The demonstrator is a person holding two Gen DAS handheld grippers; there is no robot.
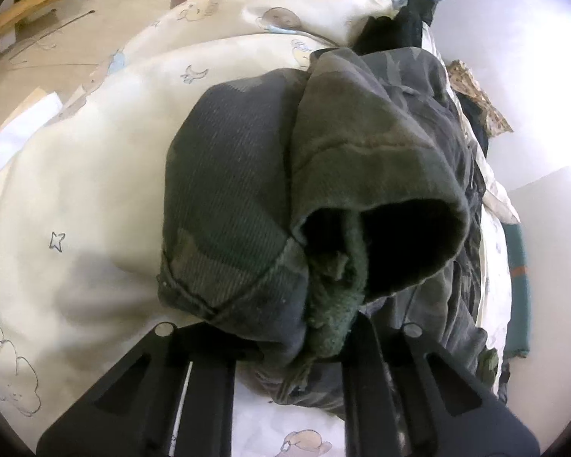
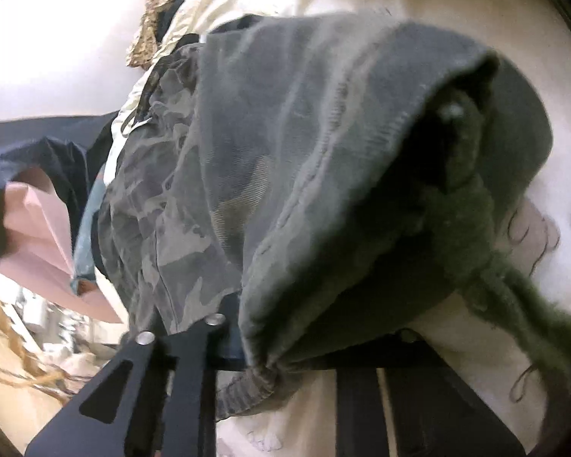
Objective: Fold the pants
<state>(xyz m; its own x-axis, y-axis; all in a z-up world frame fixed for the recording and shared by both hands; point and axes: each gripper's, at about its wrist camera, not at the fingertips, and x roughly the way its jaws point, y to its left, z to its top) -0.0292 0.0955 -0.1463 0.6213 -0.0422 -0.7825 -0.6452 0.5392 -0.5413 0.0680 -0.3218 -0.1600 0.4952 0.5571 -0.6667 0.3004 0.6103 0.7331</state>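
Dark green camouflage pants [image 1: 323, 175] with a fuzzy green lining lie bunched on a cream bedsheet [image 1: 95, 175]. My left gripper [image 1: 289, 346] is shut on a fold of the pants, which drapes over its fingers and hides the tips. In the right wrist view the same pants [image 2: 285, 160] hang over my right gripper [image 2: 308, 358], which is shut on a gathered edge of the cloth. An open hem shows in both views.
The bedsheet with cartoon bear prints [image 1: 281, 19] covers the bed. A floor with wooden planks [image 1: 30, 3] lies beyond at the upper left. Pink cloth [image 2: 42, 228] and dark blue cloth [image 2: 38, 152] lie at the left in the right wrist view.
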